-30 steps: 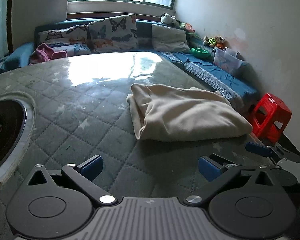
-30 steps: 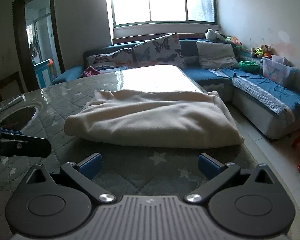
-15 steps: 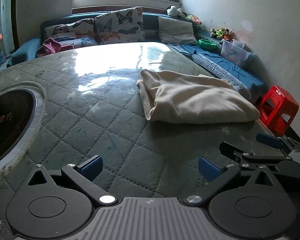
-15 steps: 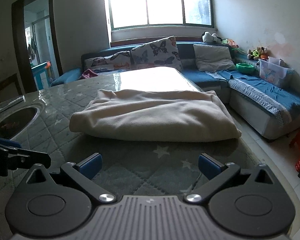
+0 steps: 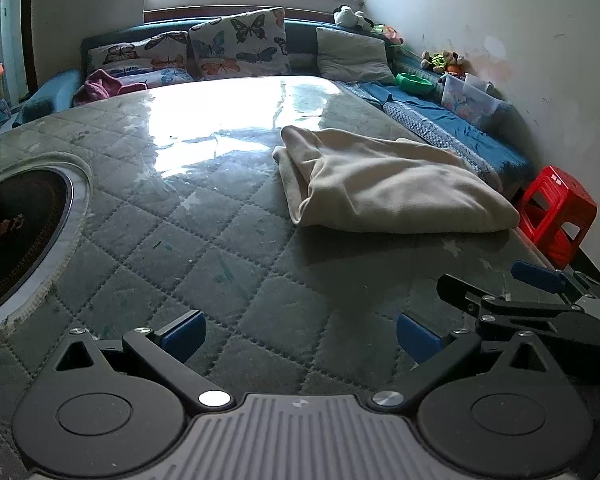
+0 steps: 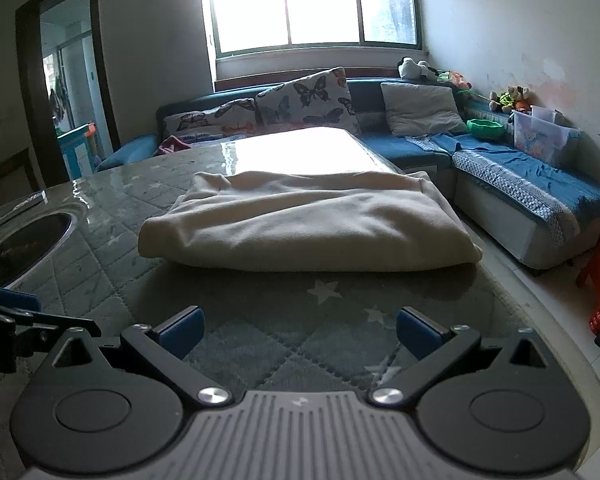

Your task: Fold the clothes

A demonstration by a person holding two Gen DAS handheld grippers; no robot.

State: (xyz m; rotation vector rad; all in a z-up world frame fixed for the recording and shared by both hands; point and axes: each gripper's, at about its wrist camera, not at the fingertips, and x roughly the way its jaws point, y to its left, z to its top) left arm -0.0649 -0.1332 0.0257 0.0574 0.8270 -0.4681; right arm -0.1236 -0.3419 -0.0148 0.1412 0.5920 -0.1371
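Folded cream fleece garment (image 6: 308,228) lying on quilted grey-green tabletop (image 5: 204,240) near its right edge, left gripper (image 5: 298,334) and right gripper (image 6: 299,330) both spread, empty; risk: a nudge slides it off.

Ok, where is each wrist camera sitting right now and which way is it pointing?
Left wrist: rides on the left hand-held gripper, low over the quilted table, facing the cream garment ahead-right and the sofa; own open fingers show, with the right hand-held gripper at lower right.
Right wrist: rides on the right hand-held gripper, squarely facing the garment's near folded edge and the window; own open fingers show, with the left hand-held gripper entering at lower left.
Shared: garment, table, round cooktop, butterfly cushions, red stool.
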